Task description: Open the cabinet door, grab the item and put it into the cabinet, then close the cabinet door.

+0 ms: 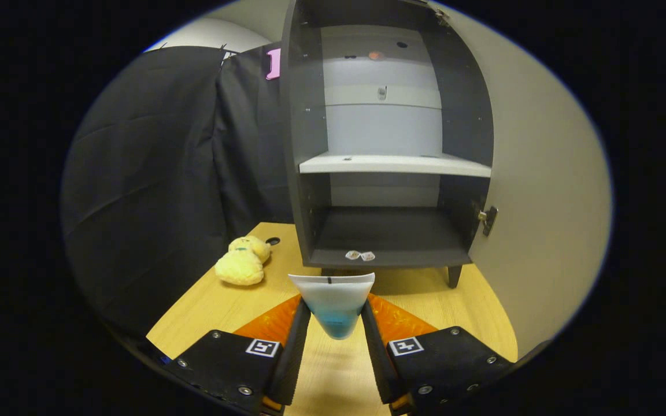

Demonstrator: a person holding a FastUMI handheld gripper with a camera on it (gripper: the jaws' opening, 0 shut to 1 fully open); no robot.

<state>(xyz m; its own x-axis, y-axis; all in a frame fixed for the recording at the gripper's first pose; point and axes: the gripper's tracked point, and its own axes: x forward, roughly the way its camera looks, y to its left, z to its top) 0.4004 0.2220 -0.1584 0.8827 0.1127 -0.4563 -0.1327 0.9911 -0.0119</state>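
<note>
A translucent pouch [333,300], white at its wide top and blue at its narrow lower end, is held between the two fingers of the tool [336,323], which are closed onto its sides and carry it above the counter [206,312]. Directly ahead of the fingers stands the cabinet [388,144], dark-walled, with its door [541,190] swung fully open beyond the right finger; a metal latch [488,218] shows on the door's inner face. Inside, a pale shelf [393,164] divides the upper compartment from the lower, both unoccupied. Two small stickers [360,255] lie on the front lip of the cabinet floor. Ahead and left of the fingers, a yellow plush toy [243,261] rests on the counter, beside the cabinet and apart from it.
</note>
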